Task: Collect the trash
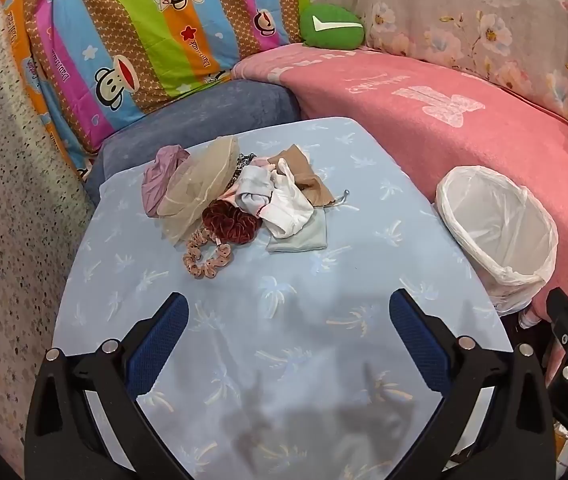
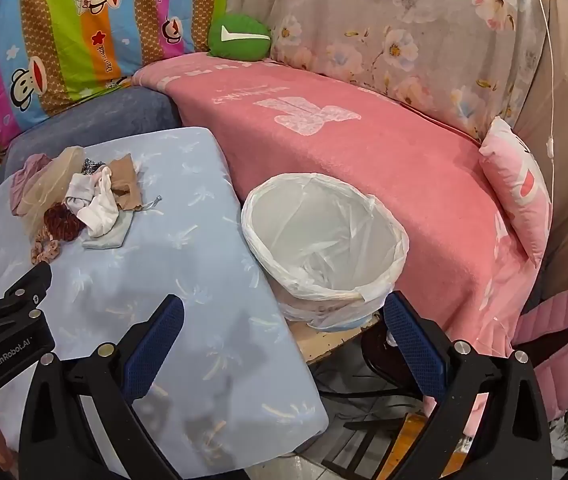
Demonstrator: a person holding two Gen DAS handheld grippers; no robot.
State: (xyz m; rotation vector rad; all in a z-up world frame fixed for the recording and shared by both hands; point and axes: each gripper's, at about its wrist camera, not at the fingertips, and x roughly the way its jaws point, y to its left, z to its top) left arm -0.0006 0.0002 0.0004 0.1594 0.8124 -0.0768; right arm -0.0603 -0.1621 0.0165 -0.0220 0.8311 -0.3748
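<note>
Trash pile (image 1: 236,192) sits on the pale blue cloth-covered surface (image 1: 284,320), ahead of the left tongs (image 1: 287,312) and slightly to their left, well apart from the tips. Pile is scrunchies, a beige mesh piece, white and tan fabric bits, all overlapping; exact count hard to make out. White-lined bin (image 1: 495,232) stands ahead-right of the left tongs, beside the surface edge, against the pink blanket (image 1: 463,132). Left tongs spread wide, nothing between the blue pads. Right tongs (image 2: 284,316) also spread wide, holding nothing; bin (image 2: 323,240) lies just ahead of them, bag interior visible and looking empty, pile (image 2: 80,200) far off ahead-left. Only the right view shows the bin's inside, a pink cushion (image 2: 519,192) on the far right and floor below the surface. Left view cuts off the bin's base. Each view catches only a black edge of the other tongs.
</note>
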